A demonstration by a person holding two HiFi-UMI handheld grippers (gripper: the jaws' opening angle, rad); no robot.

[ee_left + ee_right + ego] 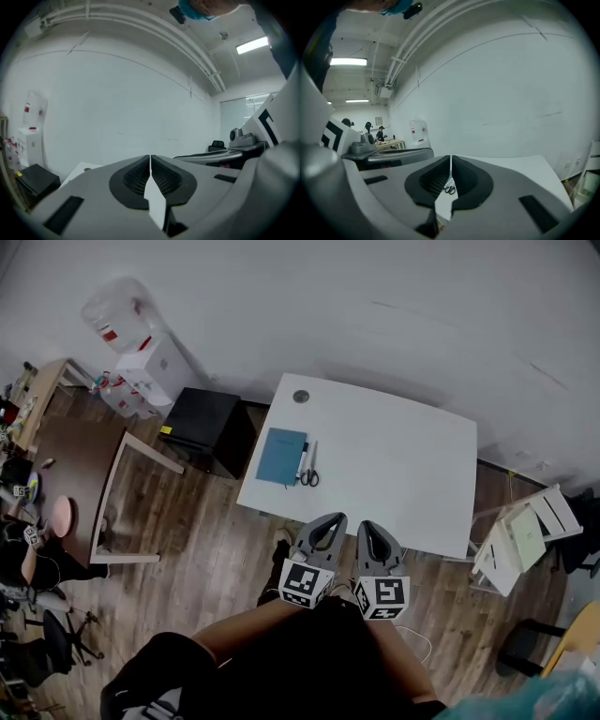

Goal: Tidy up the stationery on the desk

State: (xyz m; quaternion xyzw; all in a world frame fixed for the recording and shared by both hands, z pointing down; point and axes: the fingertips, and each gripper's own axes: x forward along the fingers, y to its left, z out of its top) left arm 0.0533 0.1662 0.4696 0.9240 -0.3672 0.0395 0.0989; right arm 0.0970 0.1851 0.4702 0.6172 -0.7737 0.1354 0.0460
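Stationery sits in one small cluster at the desk's [394, 465] left end: a blue notebook [282, 457] lying flat, a pen [303, 462] just beside its right edge, and a pair of scissors [310, 472] touching or nearly touching the pen on the far side from the notebook. All three lie near the desk's front edge, and the rest of its white top is bare apart from a round cable grommet [300, 397] by its back left corner. No tray, cup or box shows on the desk, so where the items should go cannot be told. A black cabinet [208, 427] stands against the desk's left end, and its contents are not visible. Both tongs are held side by side in front of the desk, well apart from the cluster: the left gripper [333, 517] has its jaws closed on nothing, and the right gripper [367, 526] likewise. From here the likely trouble is the pen, which could roll off the desk's front edge if a jaw nudges it. The flat scissors may also slip from the pads or drag the notebook along.
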